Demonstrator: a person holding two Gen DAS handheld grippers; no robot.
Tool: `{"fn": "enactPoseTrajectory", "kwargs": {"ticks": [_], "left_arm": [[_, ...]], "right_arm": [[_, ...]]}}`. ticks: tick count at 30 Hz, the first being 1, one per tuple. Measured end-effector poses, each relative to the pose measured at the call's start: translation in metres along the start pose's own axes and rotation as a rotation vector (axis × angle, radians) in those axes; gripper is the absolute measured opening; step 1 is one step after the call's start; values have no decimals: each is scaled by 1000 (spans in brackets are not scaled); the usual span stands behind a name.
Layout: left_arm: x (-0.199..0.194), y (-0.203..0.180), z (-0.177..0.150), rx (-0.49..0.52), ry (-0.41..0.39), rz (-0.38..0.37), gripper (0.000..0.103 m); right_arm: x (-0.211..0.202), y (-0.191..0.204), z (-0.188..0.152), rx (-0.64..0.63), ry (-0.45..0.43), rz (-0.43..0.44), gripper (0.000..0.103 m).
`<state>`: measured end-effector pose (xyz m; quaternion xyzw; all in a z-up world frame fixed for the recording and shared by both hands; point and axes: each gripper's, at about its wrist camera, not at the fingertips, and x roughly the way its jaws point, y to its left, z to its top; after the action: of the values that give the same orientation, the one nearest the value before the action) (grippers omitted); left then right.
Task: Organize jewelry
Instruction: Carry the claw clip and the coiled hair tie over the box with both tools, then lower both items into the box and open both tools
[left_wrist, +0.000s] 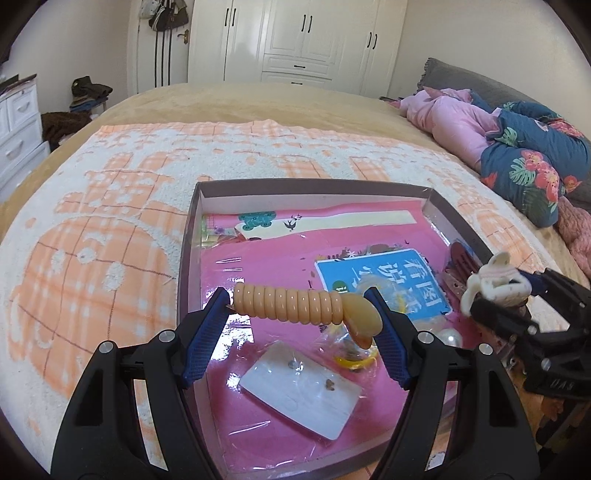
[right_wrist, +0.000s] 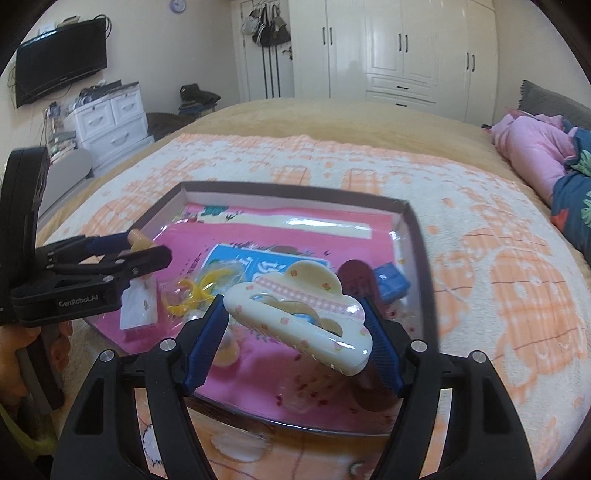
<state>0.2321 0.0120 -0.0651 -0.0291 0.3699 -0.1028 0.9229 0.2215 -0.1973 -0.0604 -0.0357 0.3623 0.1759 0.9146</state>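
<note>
The left gripper (left_wrist: 299, 306) pinches a peach-coloured coiled plastic hair tie (left_wrist: 291, 303) between its blue pads, above the shallow dark-rimmed box with a pink lining (left_wrist: 458, 214). The right gripper (right_wrist: 295, 325) clamps a cream cloud-shaped hair claw clip with pink gingham trim (right_wrist: 299, 314) over the same box. Both pieces appear mid-carry; the next move likely calls for choosing a clear spot and setting each down gently.

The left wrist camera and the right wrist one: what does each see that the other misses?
Only the left view shows the whole peach spiral hair tie spanning the left gripper, plus a pearl. Only the right view shows a wall TV and the cloud-shaped hair claw's patterned face in the right gripper. Both show the pink-lined box, the yellow ring and the white wardrobe.
</note>
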Motion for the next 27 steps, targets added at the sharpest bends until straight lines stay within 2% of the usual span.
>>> {"fn": "enactPoseTrajectory", "kwargs": {"ticks": [3, 9, 12, 18, 27], "left_arm": [[3, 1, -1, -1, 8, 0, 65], [5, -1, -2, 3, 14, 0, 65], [5, -2, -2, 7, 14, 1, 65], [2, -4, -2, 5, 6, -3, 68], [-25, -16, -2, 16, -60, -24, 81]], "right_arm": [[9, 7, -3, -9, 28, 11, 69], [8, 5, -6, 15, 30, 35, 70], [5, 5, -8, 14, 23, 31, 75], [-12, 3, -13, 16, -17, 24, 80], [-57, -5, -28, 17, -126, -10, 87]]}}
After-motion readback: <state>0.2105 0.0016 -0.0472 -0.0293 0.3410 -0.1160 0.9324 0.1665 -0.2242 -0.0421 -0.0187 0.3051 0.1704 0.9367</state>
